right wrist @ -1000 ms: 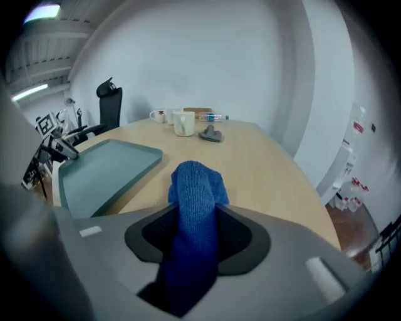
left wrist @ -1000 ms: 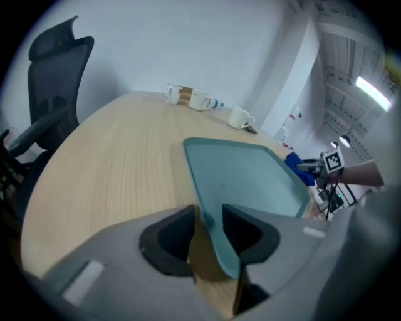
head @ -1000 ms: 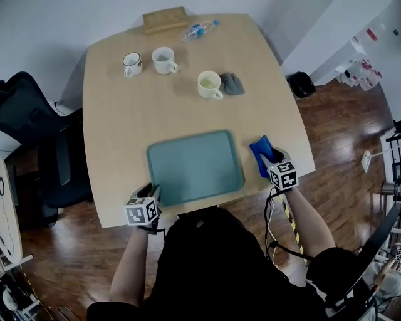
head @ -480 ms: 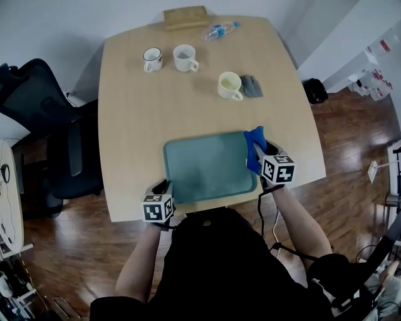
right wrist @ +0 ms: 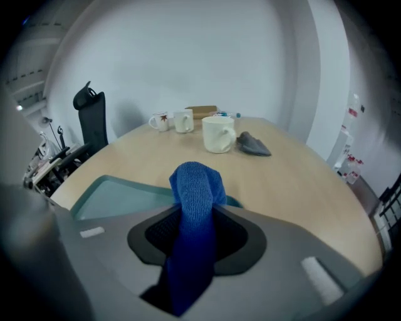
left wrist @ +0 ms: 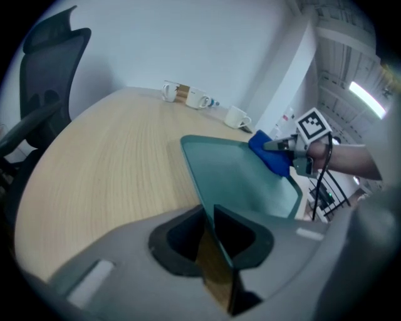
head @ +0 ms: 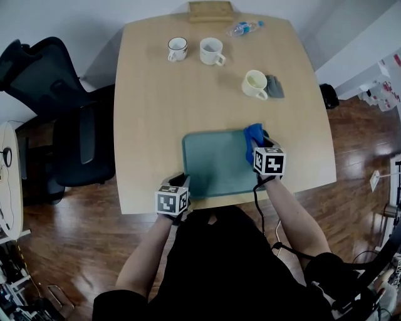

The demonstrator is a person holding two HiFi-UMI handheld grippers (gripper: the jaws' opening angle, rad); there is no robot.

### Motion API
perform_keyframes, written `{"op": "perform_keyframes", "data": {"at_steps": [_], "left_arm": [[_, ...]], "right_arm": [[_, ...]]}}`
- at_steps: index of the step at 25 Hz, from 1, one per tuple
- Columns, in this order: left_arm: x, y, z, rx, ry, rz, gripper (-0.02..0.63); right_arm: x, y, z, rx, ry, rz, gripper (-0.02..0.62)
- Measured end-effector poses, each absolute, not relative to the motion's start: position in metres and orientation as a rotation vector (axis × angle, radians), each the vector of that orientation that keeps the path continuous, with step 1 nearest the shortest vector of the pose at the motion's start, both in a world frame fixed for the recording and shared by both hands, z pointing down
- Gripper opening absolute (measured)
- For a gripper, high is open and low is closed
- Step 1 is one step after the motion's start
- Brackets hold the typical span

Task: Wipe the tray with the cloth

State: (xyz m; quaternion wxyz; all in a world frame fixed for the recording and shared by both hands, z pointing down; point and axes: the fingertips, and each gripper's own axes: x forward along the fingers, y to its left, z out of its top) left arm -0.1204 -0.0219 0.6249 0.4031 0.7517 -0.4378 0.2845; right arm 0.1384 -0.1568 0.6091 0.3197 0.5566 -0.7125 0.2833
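A teal tray [head: 213, 164] lies near the table's front edge. My left gripper [head: 185, 184] is at its near-left corner, its jaws closing on the tray's rim [left wrist: 216, 188], which runs between them. My right gripper [head: 255, 143] is over the tray's far-right corner. A blue cloth [head: 252, 133] is pinched between its jaws, which are easing open slightly. The cloth [right wrist: 195, 194] sticks up out of that gripper [right wrist: 194, 238] and droops over the tray's edge [right wrist: 119, 195]. In the left gripper view the cloth [left wrist: 269, 153] touches the tray's far side.
Farther back on the table are two white mugs [head: 177, 48] [head: 212, 51], a cream cup [head: 255, 84] beside a grey rag [head: 274, 86], a plastic bottle [head: 244, 27] and a wooden block [head: 210, 10]. A black office chair [head: 75, 135] stands left of the table.
My right gripper carried the blue cloth from the table right of the tray onto the tray's far-right corner. My left gripper's jaws closed on the near-left rim.
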Motion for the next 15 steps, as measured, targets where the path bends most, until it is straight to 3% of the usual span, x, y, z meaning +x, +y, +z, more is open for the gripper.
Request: {"op": "perform_keyframes", "data": {"at_steps": [15], "left_arm": [[-0.119,-0.020,0.622,1.957,-0.957,0.690,0.066]], "right_arm": [[-0.111,-0.123,0.617,1.043,-2.069,0.780,0.132]]}}
